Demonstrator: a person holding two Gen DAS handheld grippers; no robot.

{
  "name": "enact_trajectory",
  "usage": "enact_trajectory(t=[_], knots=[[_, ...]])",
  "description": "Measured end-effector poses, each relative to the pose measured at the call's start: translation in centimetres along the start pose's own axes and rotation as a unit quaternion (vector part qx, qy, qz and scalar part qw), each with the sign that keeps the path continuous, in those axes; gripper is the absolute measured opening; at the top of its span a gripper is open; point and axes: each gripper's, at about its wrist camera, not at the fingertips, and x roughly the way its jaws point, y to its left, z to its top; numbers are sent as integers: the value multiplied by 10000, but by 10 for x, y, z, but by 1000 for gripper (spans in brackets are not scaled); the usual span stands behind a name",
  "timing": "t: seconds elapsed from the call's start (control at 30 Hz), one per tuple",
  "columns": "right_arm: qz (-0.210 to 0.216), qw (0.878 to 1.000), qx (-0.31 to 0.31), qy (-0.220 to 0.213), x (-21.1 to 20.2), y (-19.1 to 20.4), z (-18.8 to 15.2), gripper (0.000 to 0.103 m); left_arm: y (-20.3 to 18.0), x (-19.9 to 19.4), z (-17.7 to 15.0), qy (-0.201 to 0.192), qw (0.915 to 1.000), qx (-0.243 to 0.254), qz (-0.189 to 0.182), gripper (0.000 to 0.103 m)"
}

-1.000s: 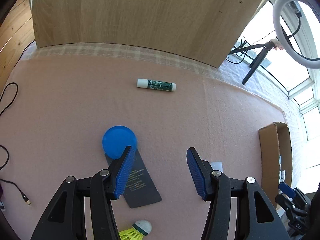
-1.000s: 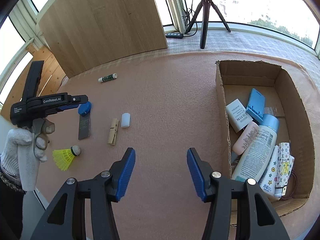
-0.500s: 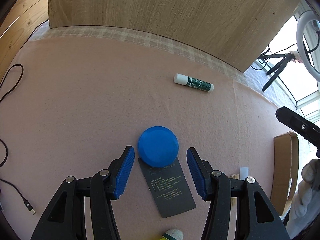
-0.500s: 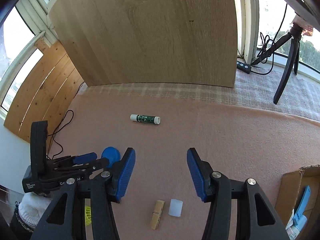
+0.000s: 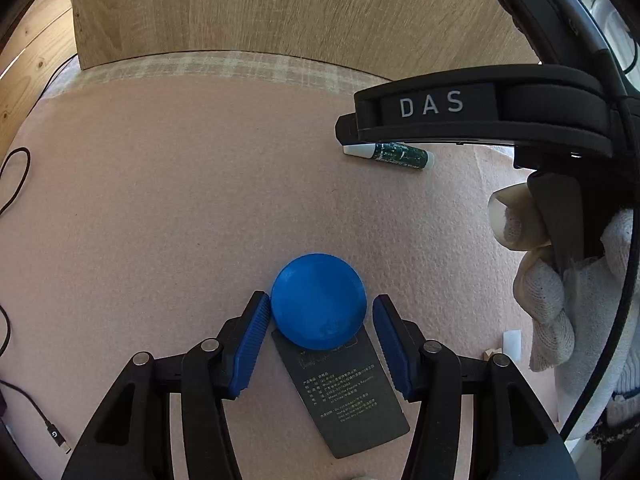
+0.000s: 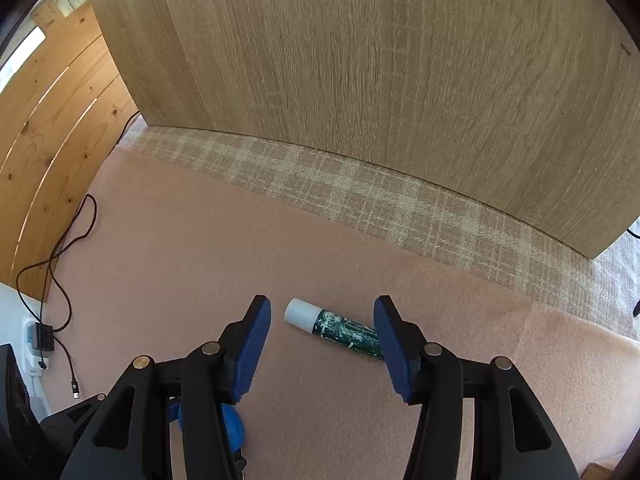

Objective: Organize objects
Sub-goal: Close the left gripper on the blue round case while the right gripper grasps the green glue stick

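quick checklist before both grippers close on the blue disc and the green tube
1. Left gripper straddles the blue disc: ok, one pad on each side.
2. Left pads pressing the disc: not ok yet; its jaws have just been closing, the left pad sits at the rim, a gap shows on the right.
3. Disc free to lift: cannot tell; it overlaps the dark card, which may shift.
4. Right gripper centred on the green tube: not ok, the tube's far end runs behind the right finger.
5. Right jaws open: ok.
6. Grippers clear of each other: cannot tell; they work close together.
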Motion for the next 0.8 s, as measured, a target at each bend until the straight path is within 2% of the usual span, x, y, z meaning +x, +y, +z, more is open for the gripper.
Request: enact_trajectory(t=[0.07, 0.1, 0.13, 0.2, 0.27, 0.5, 0.6, 0.8], knots=[[-55, 9999, -83, 118, 7, 1, -2, 49, -1, 0, 0, 11, 10000, 85, 6, 54], [-100, 9998, -107, 112, 8, 0, -5, 46, -2, 0, 0, 24, 9999, 127, 15, 54], [-169, 9997, -151, 54, 6, -1, -8, 41, -3, 0, 1, 39, 9999, 165, 22, 54], [-239, 9995, -177, 51, 4, -6, -13, 25, -6, 0, 1, 63, 9997, 244, 31, 54], [-198, 9997, -128, 92, 1, -16, -19, 18, -12, 1, 2, 109, 9994, 342, 32, 54], [-73, 9998, 15, 197, -23, -56, -62, 15, -62, 7, -6, 379, 9934, 1081, -16, 54], [-135, 9997, -77, 191, -36, -65, -91, 15, -79, 10, -14, 499, 9889, 1400, 17, 54], [90, 9998, -16, 154, -63, -76, -160, 15, -105, 8, -28, 693, 9816, 1781, -7, 54]])
